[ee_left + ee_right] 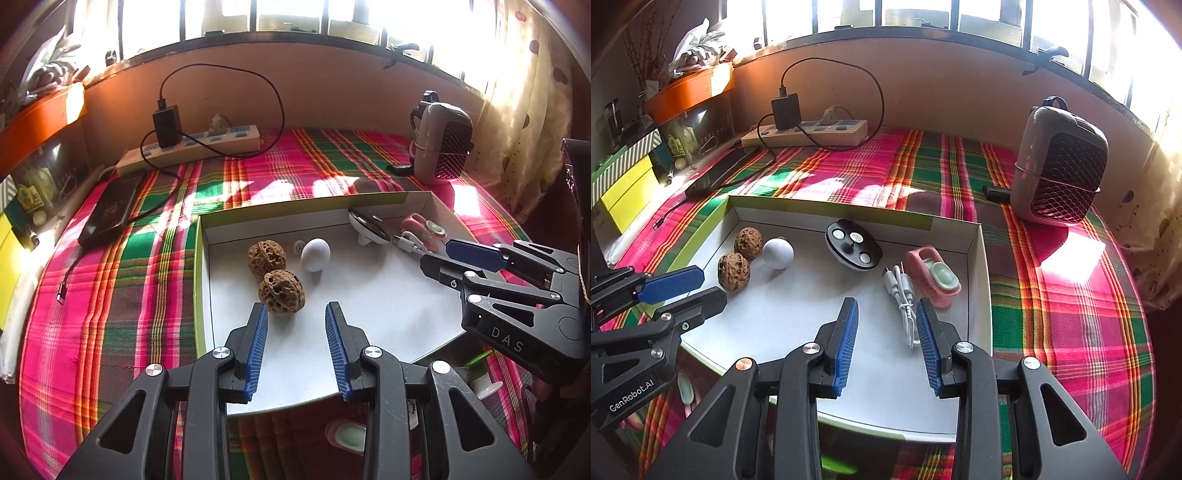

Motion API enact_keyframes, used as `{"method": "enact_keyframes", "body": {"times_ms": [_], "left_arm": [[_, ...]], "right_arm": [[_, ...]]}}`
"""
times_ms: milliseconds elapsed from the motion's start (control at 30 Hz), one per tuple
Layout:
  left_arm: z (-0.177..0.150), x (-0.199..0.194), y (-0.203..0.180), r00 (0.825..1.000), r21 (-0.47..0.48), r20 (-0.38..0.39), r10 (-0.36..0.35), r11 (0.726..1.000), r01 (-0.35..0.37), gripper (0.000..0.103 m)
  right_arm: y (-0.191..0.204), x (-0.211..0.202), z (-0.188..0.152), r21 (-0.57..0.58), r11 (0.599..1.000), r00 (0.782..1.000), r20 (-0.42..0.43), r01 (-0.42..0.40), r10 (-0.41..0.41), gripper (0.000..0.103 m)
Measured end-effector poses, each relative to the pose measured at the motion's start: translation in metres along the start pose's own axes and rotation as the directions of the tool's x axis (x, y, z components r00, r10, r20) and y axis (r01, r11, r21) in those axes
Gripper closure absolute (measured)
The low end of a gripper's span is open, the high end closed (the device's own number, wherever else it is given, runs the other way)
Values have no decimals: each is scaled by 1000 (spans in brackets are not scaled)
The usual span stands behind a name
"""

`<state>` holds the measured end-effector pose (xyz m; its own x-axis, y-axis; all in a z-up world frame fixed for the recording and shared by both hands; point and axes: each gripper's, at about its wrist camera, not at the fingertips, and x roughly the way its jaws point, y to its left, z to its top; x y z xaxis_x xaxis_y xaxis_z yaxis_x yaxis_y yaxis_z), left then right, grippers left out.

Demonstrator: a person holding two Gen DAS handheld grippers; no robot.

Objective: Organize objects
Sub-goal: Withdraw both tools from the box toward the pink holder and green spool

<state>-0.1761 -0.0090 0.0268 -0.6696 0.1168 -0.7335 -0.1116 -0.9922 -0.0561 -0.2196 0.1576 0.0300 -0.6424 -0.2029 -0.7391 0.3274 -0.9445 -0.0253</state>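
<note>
Two walnuts [281, 291] sit in the white box [369, 295], one just past the tip of the left tongs [296, 321] and a little to their left, the other [266, 257] right behind it. They look hard, bumpy and round, so they may roll or pop out if pinched off-center. Taking hold across the fat middle seems best. A white ball [315, 254] rests just right of the far walnut. It looks smooth and slippery.

The left tongs are apart and hold nothing.

In front of the right tongs [887, 317] lies a white cable [901, 295], close to their right finger. It is soft and floppy, so grabbing the bundled middle would work best. A pink clip thing [934, 275] lies just right of it, and a black round gadget [854, 249] sits farther ahead. The right tongs are apart too, with nothing in them.

The box rests on a bench with a bright plaid cloth [1052, 295]. A small heater [1060, 170] stands far off to the right.
</note>
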Motion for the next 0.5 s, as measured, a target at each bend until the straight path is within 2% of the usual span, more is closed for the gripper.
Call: {"method": "enact_keyframes", "body": {"times_ms": [500], "left_arm": [[-28,-42,13,996,-81,71,-44,995,50,72]], "right_arm": [[-1,-54,-27,74,997,996,94,-13,6,69]]}}
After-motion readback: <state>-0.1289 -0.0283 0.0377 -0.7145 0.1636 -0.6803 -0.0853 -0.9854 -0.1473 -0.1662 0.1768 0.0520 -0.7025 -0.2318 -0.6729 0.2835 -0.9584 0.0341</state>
